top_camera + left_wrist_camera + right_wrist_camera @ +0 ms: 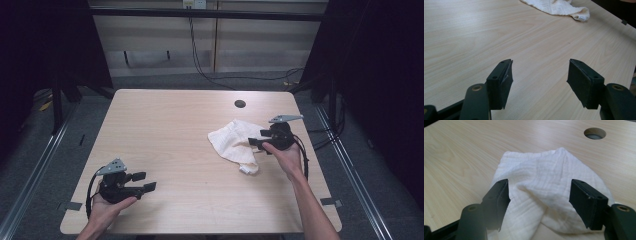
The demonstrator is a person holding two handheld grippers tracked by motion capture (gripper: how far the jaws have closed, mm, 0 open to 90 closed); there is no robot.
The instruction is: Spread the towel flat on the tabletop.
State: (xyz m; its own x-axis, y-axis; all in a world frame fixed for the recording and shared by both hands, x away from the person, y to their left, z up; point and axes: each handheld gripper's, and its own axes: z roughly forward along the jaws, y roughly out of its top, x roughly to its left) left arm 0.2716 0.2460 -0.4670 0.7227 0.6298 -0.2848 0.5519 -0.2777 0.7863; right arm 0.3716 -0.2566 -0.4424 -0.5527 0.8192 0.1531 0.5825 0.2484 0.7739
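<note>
From the high view the right claw (256, 142) sits at the crumpled white cloth's (234, 142) right edge while the left claw (144, 182) waits well apart, wide and empty above bare worktop (474, 37) in its own view, and the right gripper view shows wide jaws straddling a raised fold of cloth (544, 185) just ahead.

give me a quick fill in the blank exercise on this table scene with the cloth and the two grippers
1. The white cloth lies crumpled on the wooden ____.
2. The right gripper hovers at the cloth with its jaws ____.
3. The left gripper has nothing but bare ____ between its jaws.
4. Beyond the cloth, the table top has a round ____ near its far edge.

Missing words: table; open; table top; hole
</note>
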